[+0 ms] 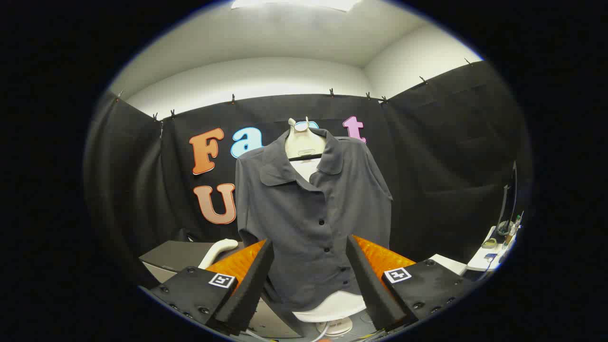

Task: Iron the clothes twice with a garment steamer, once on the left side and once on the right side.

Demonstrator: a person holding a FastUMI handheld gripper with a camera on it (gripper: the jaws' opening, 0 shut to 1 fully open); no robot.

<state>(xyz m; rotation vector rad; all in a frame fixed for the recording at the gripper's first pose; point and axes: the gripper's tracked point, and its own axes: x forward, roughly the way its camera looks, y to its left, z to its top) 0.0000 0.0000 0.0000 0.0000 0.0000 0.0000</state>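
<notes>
The tongs [309, 280] stand at the bottom centre of the frame with their two fingers [251, 280] spread wide apart, one lower left and one lower right. Both fingers taper upward and lean slightly inward, and nothing is clamped between them.

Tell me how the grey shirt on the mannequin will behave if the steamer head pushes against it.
The grey shirt looks thin and floppy, so it will probably dent and swing. Its hem hangs loose past the white mannequin torso, likely lifting easily. The gripper is open, fingers apart before it.
</notes>
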